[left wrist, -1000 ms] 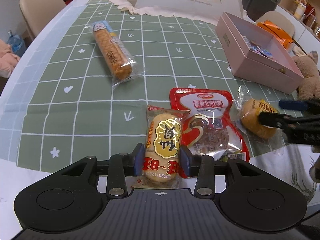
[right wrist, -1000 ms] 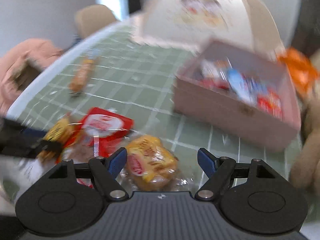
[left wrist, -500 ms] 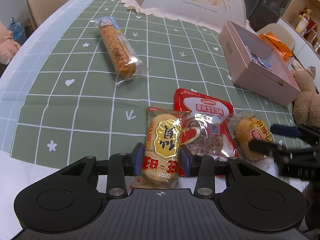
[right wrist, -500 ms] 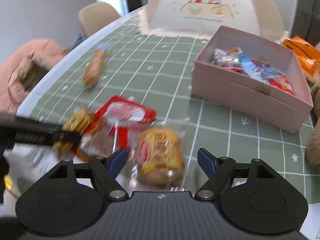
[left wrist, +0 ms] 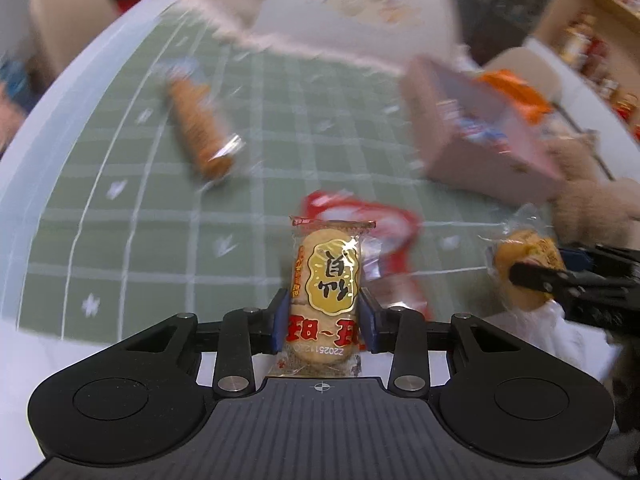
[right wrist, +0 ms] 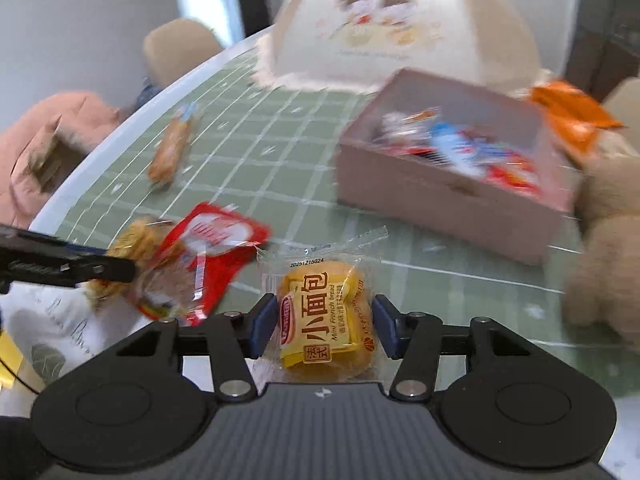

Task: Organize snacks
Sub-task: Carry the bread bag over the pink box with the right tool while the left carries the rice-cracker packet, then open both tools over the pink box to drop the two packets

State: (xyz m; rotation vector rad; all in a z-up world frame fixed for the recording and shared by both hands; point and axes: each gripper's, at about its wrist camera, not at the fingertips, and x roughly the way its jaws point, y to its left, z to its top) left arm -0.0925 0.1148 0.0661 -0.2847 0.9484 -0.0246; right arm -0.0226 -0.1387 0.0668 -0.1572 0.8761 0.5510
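My left gripper (left wrist: 323, 326) is shut on a rice cracker pack (left wrist: 327, 280) and holds it above the green checked tablecloth (left wrist: 160, 216). My right gripper (right wrist: 325, 327) is shut on a yellow mini French bread pack (right wrist: 326, 312), also lifted; that pack also shows in the left wrist view (left wrist: 524, 268). A red snack pouch (right wrist: 208, 252) lies on the cloth between them. A long orange biscuit pack (left wrist: 198, 134) lies further off to the left. An open pink box (right wrist: 452, 164) holding several snacks stands to the right.
A white domed food cover (right wrist: 404, 20) stands at the back of the table. A plush bear (right wrist: 604, 248) sits right of the box, with an orange bag (right wrist: 568, 116) behind it. Beige chairs (right wrist: 180, 48) stand beyond the table's rounded edge.
My right gripper has closed on the bread pack and lifted it. My left gripper has raised the rice cracker pack off the cloth. Both views have swung and blurred.
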